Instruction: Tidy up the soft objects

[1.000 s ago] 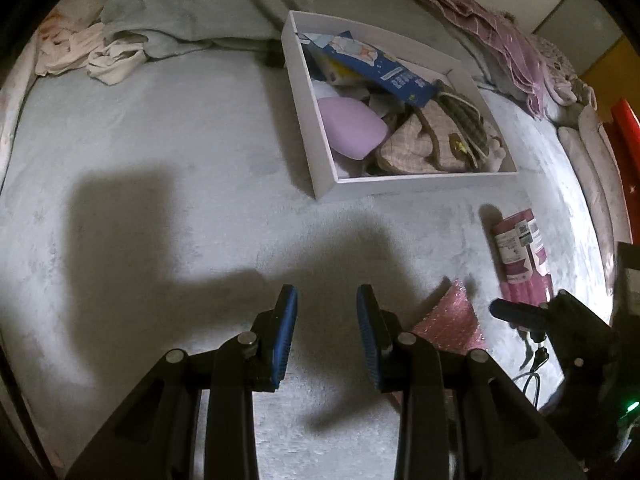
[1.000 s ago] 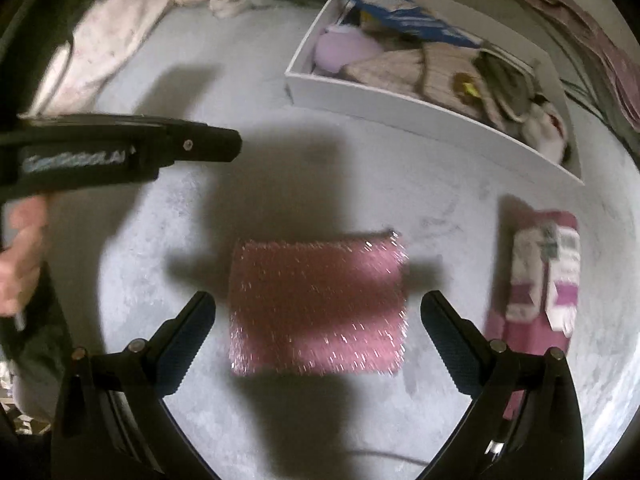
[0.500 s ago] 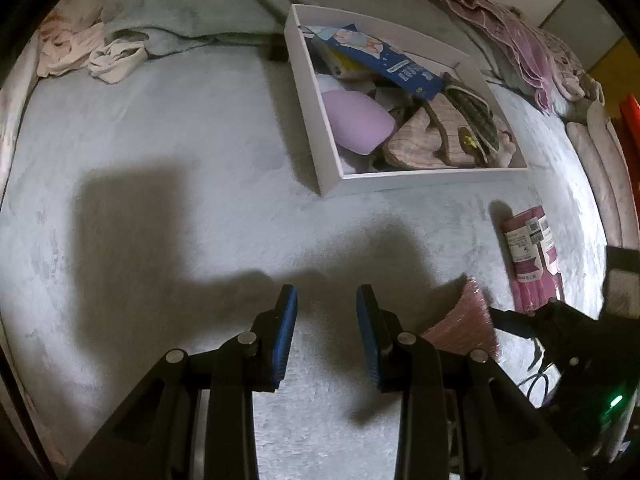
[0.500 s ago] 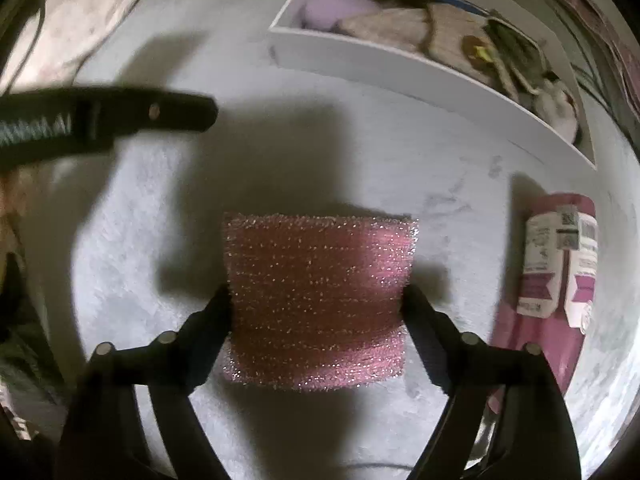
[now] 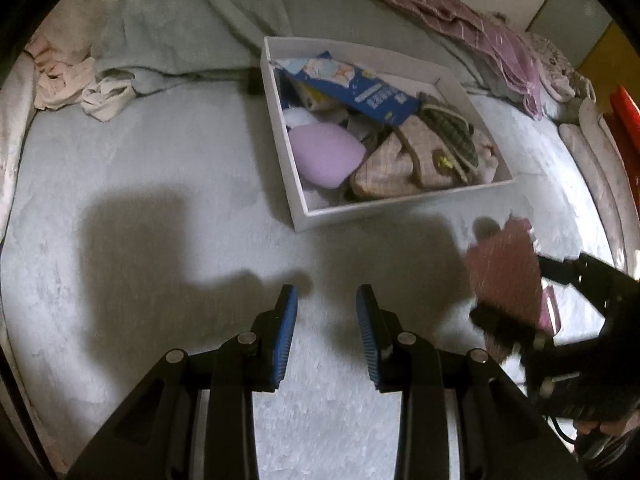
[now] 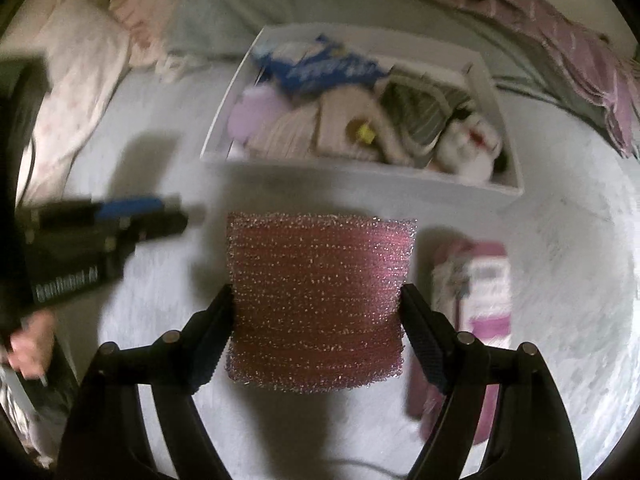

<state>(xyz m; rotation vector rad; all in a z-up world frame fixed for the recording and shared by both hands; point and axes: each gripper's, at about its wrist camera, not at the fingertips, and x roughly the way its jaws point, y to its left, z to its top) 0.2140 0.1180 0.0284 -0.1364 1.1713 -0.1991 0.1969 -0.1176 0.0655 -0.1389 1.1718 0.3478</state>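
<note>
**A:** so where's the sponge at?

**B:** the glittery pink scrub sponge (image 6: pixel 320 304) is clamped in the right gripper (image 6: pixel 316 320), one black finger pressing on each side edge. Its jaws were closing a moment ago and now they're tight on it. It's off the grey blanket (image 5: pixel 160 168), with its shadow below.

**A:** and the other gripper?

**B:** the left gripper (image 5: pixel 327 336) hangs over bare blanket, blue pads partly apart with nothing between them. From its camera the sponge (image 5: pixel 504 272) sits off to the right in the black fingers.

**A:** what's around it?

**B:** a pink and white packet (image 6: pixel 480 292) lies on the blanket just right of the sponge. Further back is the white box (image 5: pixel 400 210), already stuffed: a lilac cushion-looking thing (image 5: pixel 324 156), a blue packet (image 5: pixel 360 88), some striped and checked fabric pieces (image 5: pixel 416 160). Rumpled green bedding (image 5: pixel 192 20) and a purple cloth (image 5: pixel 460 8) lie behind the box.
</note>
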